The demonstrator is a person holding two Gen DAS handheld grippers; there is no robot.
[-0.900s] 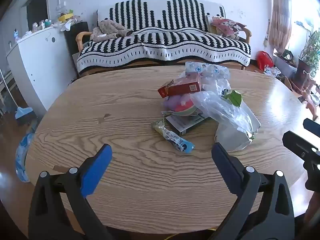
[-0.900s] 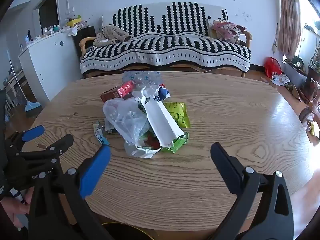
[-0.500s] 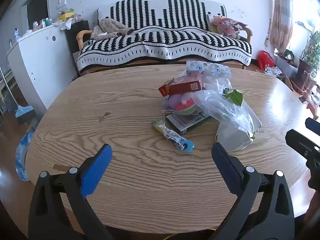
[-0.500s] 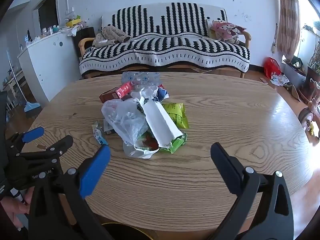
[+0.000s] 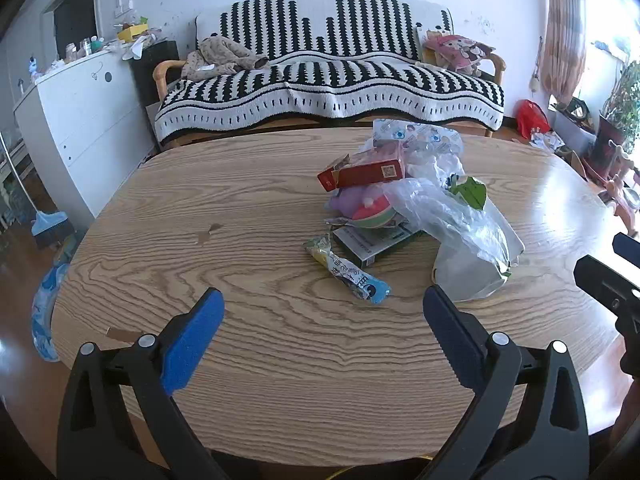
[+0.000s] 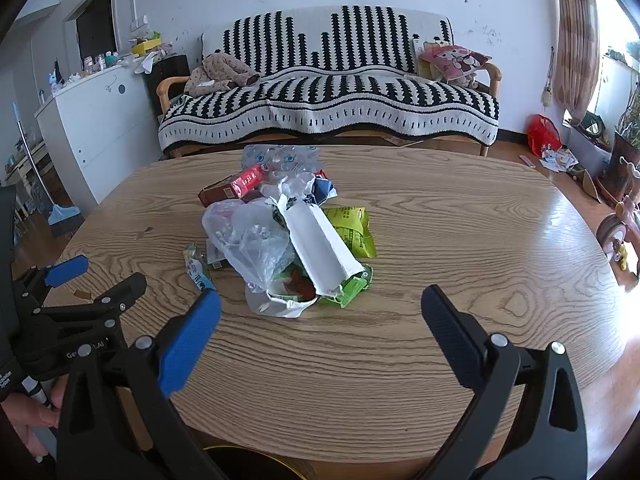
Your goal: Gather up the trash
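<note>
Trash point(image 6: 288, 240), a heap of wrappers, boxes and plastic bags, sits untouched mid-table point(image 6: 440, 360); collecting looks not yet begun. Left gripper point(image 5: 324, 328) and right gripper point(image 6: 320, 324) hover near it, jaws wide apart, empty. Only the right view shows a green packet point(image 6: 352, 232) and a dark round rim point(image 6: 256, 462) below the table edge, perhaps a bin.

Each camera sits on a gripper and looks down across the oval wooden table point(image 5: 256, 352). Both see the pile of wrappers and bags point(image 6: 288, 240), left view from its left, right view from nearer the middle.
</note>
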